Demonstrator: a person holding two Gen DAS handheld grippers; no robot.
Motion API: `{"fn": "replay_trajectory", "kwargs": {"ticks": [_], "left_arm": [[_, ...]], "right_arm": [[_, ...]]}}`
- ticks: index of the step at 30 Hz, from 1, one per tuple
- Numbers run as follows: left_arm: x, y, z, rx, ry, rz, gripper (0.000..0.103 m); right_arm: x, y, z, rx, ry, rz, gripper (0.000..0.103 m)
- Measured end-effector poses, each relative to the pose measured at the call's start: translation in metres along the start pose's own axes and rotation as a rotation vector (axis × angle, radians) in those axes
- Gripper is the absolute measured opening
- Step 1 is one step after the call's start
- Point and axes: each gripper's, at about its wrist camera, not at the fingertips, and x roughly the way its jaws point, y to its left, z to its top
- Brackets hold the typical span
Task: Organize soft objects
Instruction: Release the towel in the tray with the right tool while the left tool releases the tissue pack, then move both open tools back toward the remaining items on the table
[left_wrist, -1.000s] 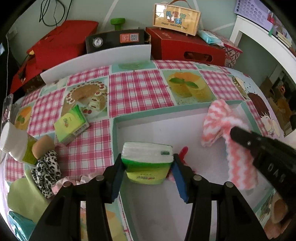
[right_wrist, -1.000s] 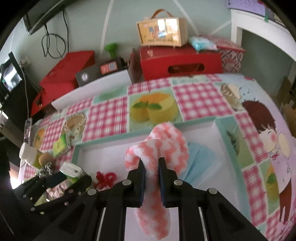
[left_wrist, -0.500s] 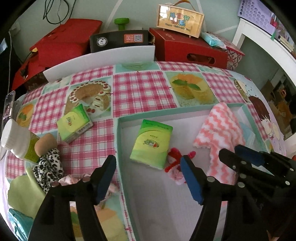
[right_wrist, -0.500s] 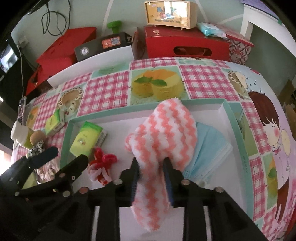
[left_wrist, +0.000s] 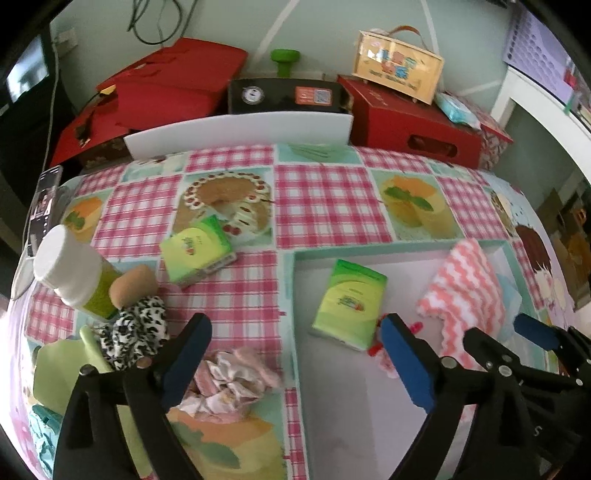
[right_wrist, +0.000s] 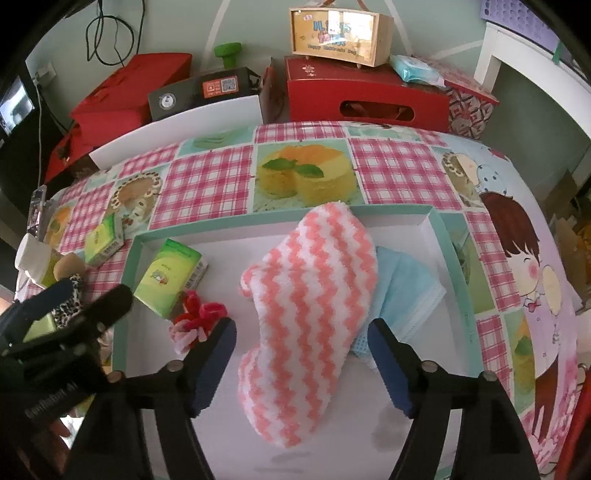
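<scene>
Both grippers pointed steeply down over the teal-rimmed tray (right_wrist: 448, 243). The left gripper (left_wrist: 291, 354) stood wide and still opening, empty, straddling the tray's left wall; the green tissue pack (left_wrist: 349, 302) lay flat inside, clear of its pads. The right gripper (right_wrist: 301, 354) was opening too, with the pink-and-white cloth (right_wrist: 314, 295) lying loose between its pads, untouched. The cloth hid most of a blue mask (right_wrist: 406, 291). The left finger partly covered a red-and-pink scrunchie (left_wrist: 384, 356).
</scene>
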Motion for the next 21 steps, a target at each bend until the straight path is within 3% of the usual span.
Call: {"fn": "replay_trajectory", "kwargs": {"ticks": [9, 14, 21], "left_arm": [[-0.006, 0.026, 0.002, -0.072, -0.029, 0.001, 0.099], [-0.019, 0.046, 0.004, -0.124, -0.09, 0.013, 0.1], [-0.038, 0.085, 0.005, -0.226, -0.16, 0.02, 0.1]], "right_arm": [[-0.002, 0.0, 0.001, -0.018, -0.013, -0.025, 0.095], [-0.002, 0.001, 0.001, -0.032, -0.02, -0.045, 0.102], [-0.003, 0.0, 0.001, -0.024, -0.021, -0.058, 0.103]]}}
